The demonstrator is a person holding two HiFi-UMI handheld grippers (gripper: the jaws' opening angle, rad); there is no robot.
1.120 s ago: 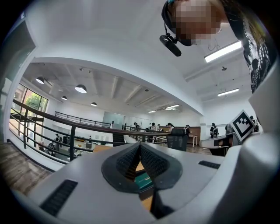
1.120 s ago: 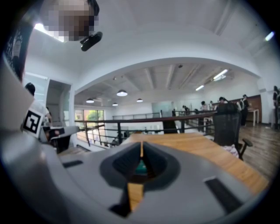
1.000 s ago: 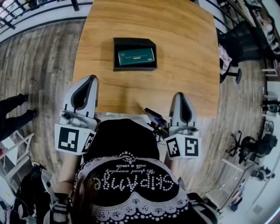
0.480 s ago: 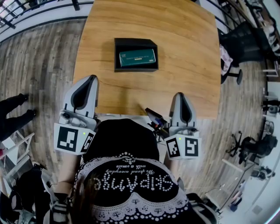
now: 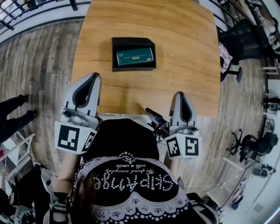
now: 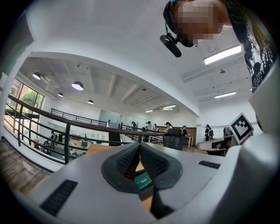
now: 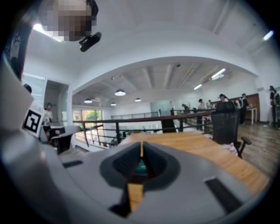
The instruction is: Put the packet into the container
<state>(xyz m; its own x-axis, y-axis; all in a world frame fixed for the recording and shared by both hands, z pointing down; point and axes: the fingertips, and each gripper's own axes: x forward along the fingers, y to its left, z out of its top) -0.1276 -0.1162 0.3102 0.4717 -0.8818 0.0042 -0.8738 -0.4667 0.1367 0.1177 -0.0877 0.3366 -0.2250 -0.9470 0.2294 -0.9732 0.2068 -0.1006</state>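
A green packet (image 5: 135, 57) lies flat inside a black rectangular container (image 5: 133, 43) on the wooden table (image 5: 183, 52). My left gripper (image 5: 93, 77) hovers at the table's near left edge, well short of the container, jaws shut with nothing between them. My right gripper (image 5: 180, 95) hangs at the near right edge, jaws shut and empty too. Through the closed jaws of the left gripper (image 6: 139, 145) a slice of the packet (image 6: 144, 180) shows. The right gripper (image 7: 141, 143) view shows a bit of green packet (image 7: 140, 166) behind its pads.
The person's head and dark patterned top fill the bottom of the head view. A black office chair (image 5: 245, 39) stands to the table's right, more chairs (image 5: 256, 146) further right. A railing (image 5: 39, 11) runs at the far left. Another person's legs (image 5: 13, 114) show at the left.
The left gripper has edged slightly forward towards the table. The right gripper has stayed put. The packet rests in the container throughout.
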